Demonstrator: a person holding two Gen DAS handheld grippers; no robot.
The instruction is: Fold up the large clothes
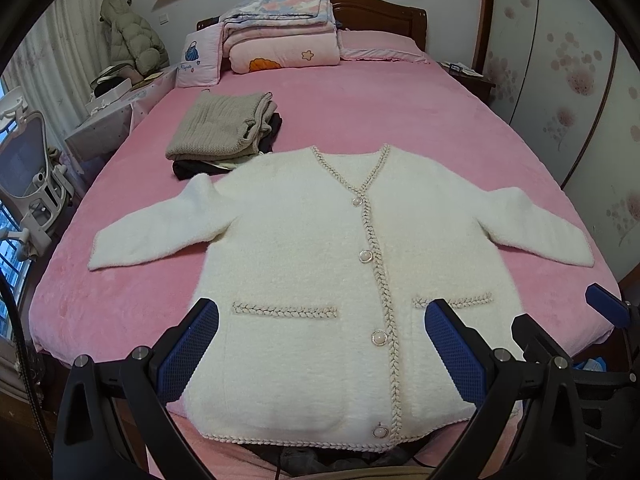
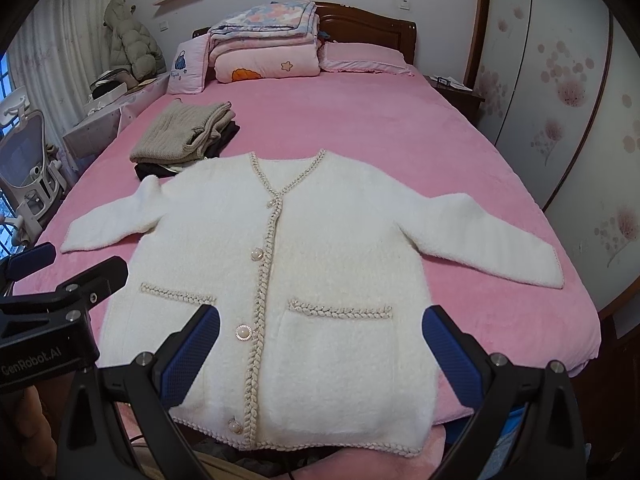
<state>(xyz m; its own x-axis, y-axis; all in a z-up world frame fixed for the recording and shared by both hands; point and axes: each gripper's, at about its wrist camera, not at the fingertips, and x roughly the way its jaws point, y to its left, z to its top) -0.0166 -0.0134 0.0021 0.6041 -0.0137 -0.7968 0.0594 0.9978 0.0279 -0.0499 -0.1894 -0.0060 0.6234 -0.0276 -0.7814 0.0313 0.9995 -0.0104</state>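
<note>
On the pink bedspread [image 1: 360,120], a white fuzzy cardigan [image 1: 304,264] lies flat, front up and buttoned, both sleeves spread outward, hem nearest the cameras. Folding looks not yet begun. The left gripper [image 1: 320,348] hovers over the hem with jaws wide apart and empty; the right gripper [image 2: 320,348] hangs likewise, spread and holding nothing. The next move likely calls for pinching a sleeve cuff or side edge and carrying it across the body. Braided beige trim [image 1: 380,280] edges the placket, pockets and hem, with pearl buttons [image 1: 365,256].
</note>
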